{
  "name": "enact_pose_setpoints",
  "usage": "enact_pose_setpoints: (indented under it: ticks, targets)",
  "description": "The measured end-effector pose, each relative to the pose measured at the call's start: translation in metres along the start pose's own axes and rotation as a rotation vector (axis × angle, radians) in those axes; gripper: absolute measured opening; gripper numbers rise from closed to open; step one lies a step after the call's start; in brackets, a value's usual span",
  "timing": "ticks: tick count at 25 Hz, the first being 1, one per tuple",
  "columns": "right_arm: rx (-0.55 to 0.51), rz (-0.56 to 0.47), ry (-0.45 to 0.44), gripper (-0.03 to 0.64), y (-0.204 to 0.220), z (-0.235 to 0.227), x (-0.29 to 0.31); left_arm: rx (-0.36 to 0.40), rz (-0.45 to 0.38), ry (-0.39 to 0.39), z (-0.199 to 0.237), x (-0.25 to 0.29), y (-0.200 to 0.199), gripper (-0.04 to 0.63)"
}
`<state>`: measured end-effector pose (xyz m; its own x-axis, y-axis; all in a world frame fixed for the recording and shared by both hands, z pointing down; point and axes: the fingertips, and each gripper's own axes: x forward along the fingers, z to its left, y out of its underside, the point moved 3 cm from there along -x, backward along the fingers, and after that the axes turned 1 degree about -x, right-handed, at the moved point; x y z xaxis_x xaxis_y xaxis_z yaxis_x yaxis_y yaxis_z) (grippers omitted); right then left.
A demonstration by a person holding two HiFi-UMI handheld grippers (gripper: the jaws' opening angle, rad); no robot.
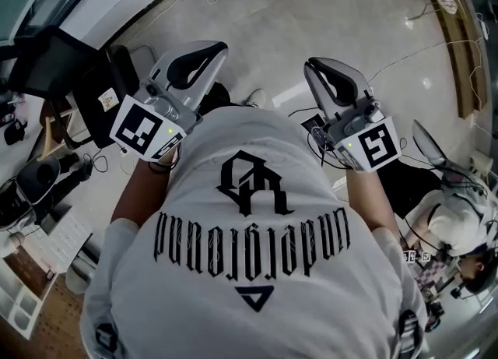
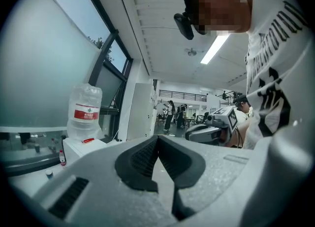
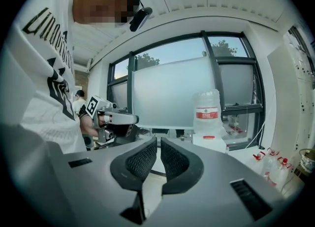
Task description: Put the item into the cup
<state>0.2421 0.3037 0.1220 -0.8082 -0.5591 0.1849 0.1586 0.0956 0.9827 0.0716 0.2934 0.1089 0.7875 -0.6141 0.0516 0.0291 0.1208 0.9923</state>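
Observation:
No cup or item shows in any view. In the head view a person in a white printed T-shirt (image 1: 249, 256) holds both grippers out in front at chest height, over the floor. The left gripper (image 1: 218, 47) has its jaws shut with nothing between them; in its own view the left gripper (image 2: 157, 137) has pads that meet at the tips. The right gripper (image 1: 311, 64) is also shut and empty; in its own view the right gripper (image 3: 158, 140) shows only a thin slit between the pads. Each gripper view shows the other gripper beside the person's torso.
A large water bottle (image 2: 84, 110) stands on a white dispenser by the tall windows (image 3: 172, 93). Small spray bottles (image 3: 268, 164) sit at the right. Cables (image 1: 420, 46) lie on the pale floor. A seated person (image 1: 459, 225) is at lower right, dark equipment (image 1: 47, 61) at left.

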Motion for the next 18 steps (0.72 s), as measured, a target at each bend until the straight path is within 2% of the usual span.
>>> enact_pose_setpoints:
  ticks: [5, 13, 18]
  targets:
    - [0.007, -0.004, -0.024, 0.034, 0.011, -0.02, -0.029, 0.004, -0.001, -0.013, -0.026, 0.029, 0.0, 0.014]
    - [0.009, -0.016, -0.032, 0.031, 0.015, -0.018, -0.028, -0.012, -0.002, -0.034, -0.028, 0.026, 0.008, 0.015]
    - [0.007, -0.028, -0.036, 0.031, 0.02, -0.036, -0.04, -0.01, 0.0, -0.037, -0.037, 0.047, 0.011, 0.014]
